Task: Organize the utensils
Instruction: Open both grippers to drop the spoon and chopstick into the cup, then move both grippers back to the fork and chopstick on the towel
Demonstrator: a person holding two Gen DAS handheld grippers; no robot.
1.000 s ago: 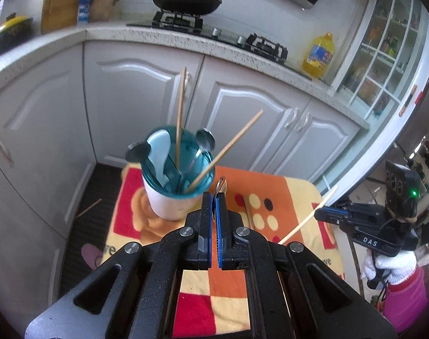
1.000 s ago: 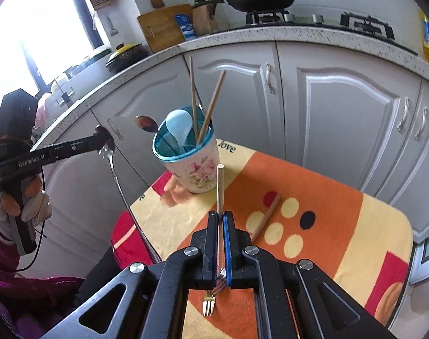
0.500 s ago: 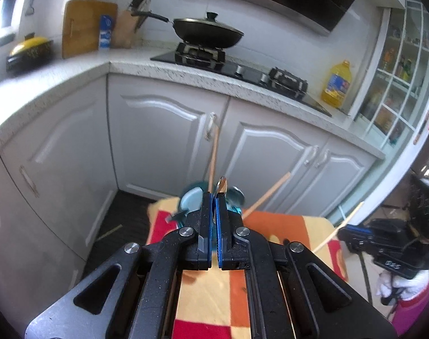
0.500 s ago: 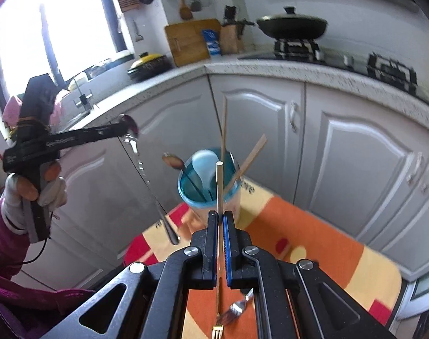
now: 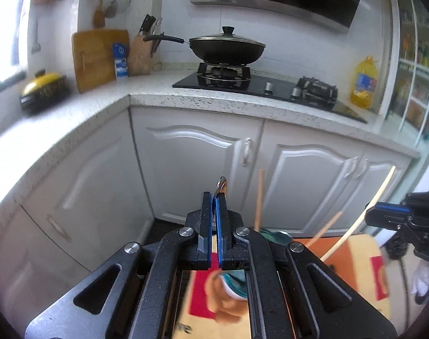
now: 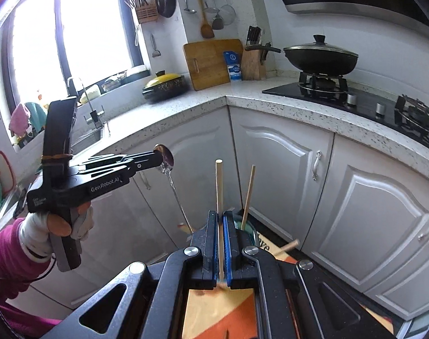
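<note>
My left gripper (image 5: 213,197) is shut on a metal spoon (image 5: 221,186), held by its bowl; in the right wrist view the spoon (image 6: 169,169) hangs handle-down from that gripper (image 6: 160,156), high above the table. My right gripper (image 6: 220,214) is shut on a pale wooden chopstick (image 6: 219,186) pointing up; the same chopstick (image 5: 364,220) shows in the left wrist view, in the right gripper (image 5: 368,217). The teal-lined utensil cup (image 5: 234,285) sits low, mostly hidden behind the fingers, with other chopsticks (image 5: 260,197) sticking out of it.
An orange, red and yellow cloth (image 5: 355,257) covers the small table below. White cabinet doors (image 5: 197,163) and a speckled counter (image 5: 242,101) stand behind, with a wok on the stove (image 5: 227,46), a cutting board (image 5: 97,56) and an oil bottle (image 5: 364,84).
Both grippers have risen and tilted up, each keeping its utensil. The cup and table have dropped to the bottom of both views.
</note>
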